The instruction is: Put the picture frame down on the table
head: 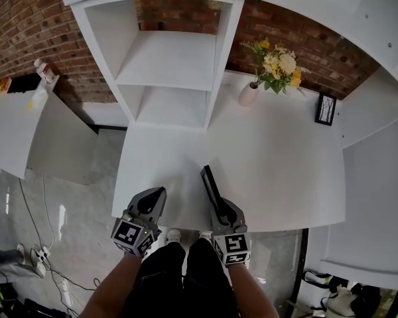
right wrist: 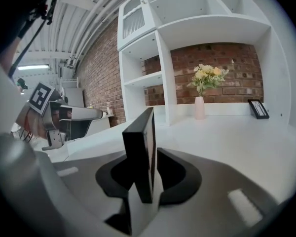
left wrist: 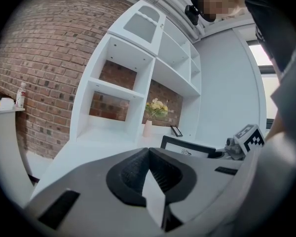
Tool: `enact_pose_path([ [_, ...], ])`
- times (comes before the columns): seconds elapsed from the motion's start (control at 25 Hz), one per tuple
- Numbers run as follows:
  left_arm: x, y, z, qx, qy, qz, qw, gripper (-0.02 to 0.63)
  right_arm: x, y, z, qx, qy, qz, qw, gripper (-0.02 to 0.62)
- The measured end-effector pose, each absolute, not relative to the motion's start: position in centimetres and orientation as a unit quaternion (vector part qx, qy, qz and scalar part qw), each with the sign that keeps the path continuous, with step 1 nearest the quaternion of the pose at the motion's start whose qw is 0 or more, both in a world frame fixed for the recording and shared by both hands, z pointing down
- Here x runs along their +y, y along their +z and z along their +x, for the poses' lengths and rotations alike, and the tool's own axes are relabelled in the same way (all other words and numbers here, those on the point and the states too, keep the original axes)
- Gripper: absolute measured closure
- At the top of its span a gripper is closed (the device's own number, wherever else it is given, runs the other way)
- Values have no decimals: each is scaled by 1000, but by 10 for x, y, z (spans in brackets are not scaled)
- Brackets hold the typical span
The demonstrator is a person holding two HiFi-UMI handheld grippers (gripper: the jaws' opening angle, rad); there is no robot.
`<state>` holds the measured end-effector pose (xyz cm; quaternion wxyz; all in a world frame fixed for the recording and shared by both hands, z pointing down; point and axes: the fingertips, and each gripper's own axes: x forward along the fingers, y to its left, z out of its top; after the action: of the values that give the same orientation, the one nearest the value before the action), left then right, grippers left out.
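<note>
A black picture frame (head: 210,181) stands upright on its edge on the white table (head: 285,164), near the front edge. My right gripper (head: 217,203) reaches around its near end. In the right gripper view the frame (right wrist: 140,147) rises between the jaws of the right gripper (right wrist: 149,159), with dark gaps on both sides, so the pads do not press it. My left gripper (head: 156,196) hovers at the table's front left, apart from the frame and holding nothing. In the left gripper view the left gripper (left wrist: 149,152) has its jaws together, and the frame (left wrist: 187,147) shows to the right.
A white shelf unit (head: 172,65) stands at the back of the table. A pale vase of yellow flowers (head: 250,94) and a small black frame (head: 326,108) lean near the brick wall. A separate white counter (head: 26,124) with bottles is at far left.
</note>
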<state>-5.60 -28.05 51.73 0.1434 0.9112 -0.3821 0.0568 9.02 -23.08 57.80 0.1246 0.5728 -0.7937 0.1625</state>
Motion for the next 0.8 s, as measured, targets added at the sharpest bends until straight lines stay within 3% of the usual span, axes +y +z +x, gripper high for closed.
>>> enact_pose_path([
  [0.2,-284,516,-44,-383,62,910,148,603,-230,559,96,-807,132,562,119,474],
  [0.8,-289,516,-16,-387,66,907,151,603,-242,559,154,-778,181,599,61,472],
])
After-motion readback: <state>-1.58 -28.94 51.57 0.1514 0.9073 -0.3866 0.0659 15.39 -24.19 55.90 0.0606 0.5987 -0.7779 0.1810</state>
